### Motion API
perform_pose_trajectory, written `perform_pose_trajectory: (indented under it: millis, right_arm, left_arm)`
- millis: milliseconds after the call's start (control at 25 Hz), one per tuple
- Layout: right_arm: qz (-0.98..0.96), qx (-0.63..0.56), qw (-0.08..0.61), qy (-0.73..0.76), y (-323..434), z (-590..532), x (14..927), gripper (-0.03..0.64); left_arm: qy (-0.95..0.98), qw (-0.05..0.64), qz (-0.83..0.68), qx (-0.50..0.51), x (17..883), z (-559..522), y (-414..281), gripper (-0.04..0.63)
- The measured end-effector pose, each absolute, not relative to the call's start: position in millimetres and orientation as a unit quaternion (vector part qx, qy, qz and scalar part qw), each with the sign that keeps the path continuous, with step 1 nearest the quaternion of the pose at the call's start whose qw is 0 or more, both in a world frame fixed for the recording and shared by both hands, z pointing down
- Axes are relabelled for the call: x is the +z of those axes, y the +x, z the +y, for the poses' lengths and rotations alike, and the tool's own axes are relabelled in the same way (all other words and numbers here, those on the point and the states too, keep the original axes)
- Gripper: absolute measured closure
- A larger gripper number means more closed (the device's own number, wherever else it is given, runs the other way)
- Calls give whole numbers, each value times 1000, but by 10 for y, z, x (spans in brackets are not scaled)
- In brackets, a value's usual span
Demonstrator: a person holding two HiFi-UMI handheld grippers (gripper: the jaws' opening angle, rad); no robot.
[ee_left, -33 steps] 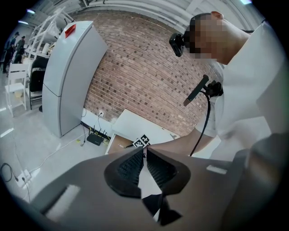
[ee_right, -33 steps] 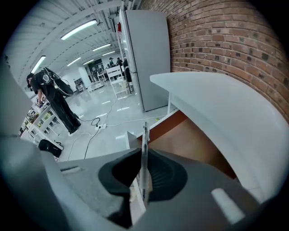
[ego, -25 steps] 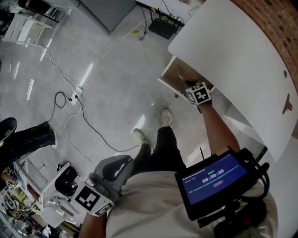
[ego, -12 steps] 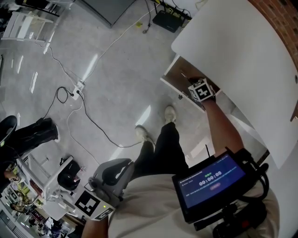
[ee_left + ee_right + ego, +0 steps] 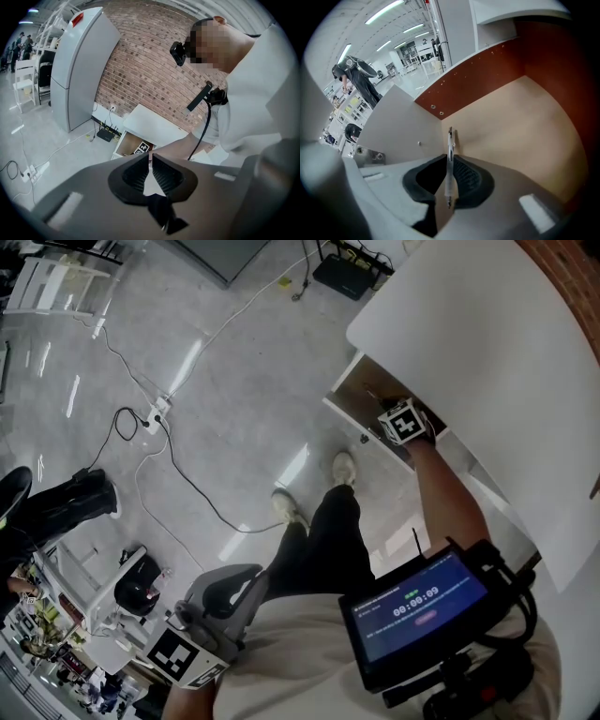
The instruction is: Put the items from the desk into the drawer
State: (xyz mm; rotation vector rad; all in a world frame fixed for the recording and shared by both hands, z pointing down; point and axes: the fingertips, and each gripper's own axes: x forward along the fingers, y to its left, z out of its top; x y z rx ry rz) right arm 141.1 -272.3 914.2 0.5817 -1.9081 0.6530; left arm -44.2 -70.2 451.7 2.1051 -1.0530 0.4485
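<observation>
A white desk (image 5: 469, 334) has an open drawer (image 5: 361, 390) below its front edge. My right gripper (image 5: 386, 413) reaches down into that drawer, its marker cube (image 5: 401, 423) on top. In the right gripper view the gripper (image 5: 450, 161) is shut on a slim pen (image 5: 450, 154) that stands upright between the pads, over the drawer's tan floor (image 5: 520, 126) close to the grey side wall (image 5: 398, 126). My left gripper (image 5: 246, 579) hangs low by the person's left side, away from the desk. In its own view the left gripper (image 5: 151, 157) is shut with nothing in it.
Cables and a power strip (image 5: 155, 409) run across the grey floor; a black router (image 5: 342, 277) lies by the desk. A tablet (image 5: 417, 601) hangs at the person's chest. A grey fridge (image 5: 79, 61) stands by the brick wall. Another person's dark trouser leg (image 5: 66, 502) is at the left.
My left gripper has sunk lower at the person's side. My right gripper, still holding the pen, has gone a little deeper into the drawer.
</observation>
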Motion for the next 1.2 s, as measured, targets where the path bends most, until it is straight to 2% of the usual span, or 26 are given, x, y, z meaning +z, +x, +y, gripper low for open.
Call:
perform_pose_trajectory:
  millis: [760, 1040, 1200]
  right_arm:
    - [-772, 265, 531, 229, 1548, -2580, 9250, 551]
    - [-774, 271, 513, 253, 1542, -2595, 9016, 566]
    - [-780, 264, 502, 264, 1511, -2612, 8834, 609]
  left_arm:
    - [822, 370, -399, 165, 4558, -732, -379, 566]
    - [832, 360, -393, 151, 4451, -785, -386, 566]
    - [839, 355, -388, 142, 4390, -819, -388, 566]
